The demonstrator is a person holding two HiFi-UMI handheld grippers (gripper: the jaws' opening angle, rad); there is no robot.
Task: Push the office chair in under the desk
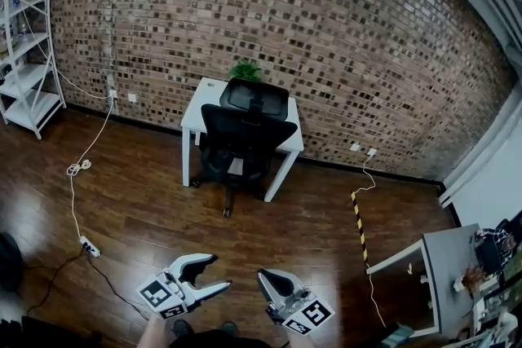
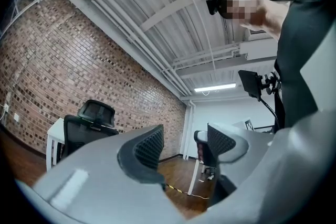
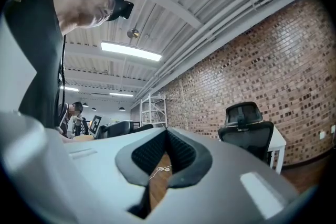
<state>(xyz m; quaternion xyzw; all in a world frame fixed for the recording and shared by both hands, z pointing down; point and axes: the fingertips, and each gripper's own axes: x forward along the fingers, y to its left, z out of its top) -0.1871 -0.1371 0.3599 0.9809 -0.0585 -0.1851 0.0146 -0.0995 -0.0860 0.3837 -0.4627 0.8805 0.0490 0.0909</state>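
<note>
Brick wall [image 1: 342,28], wood floor [image 1: 139,200]; left hand-held gripper [image 1: 220,271] jaws apart, empty; right hand-held gripper [image 1: 263,279] closed, empty.

Black office chair [image 1: 245,133] sits apparently partly tucked under white desk [image 1: 198,110].

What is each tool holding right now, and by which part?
Nothing. The left tool has its jaws apart and empty; the right tool has them together on nothing. Both are well short of the office chair.
</note>
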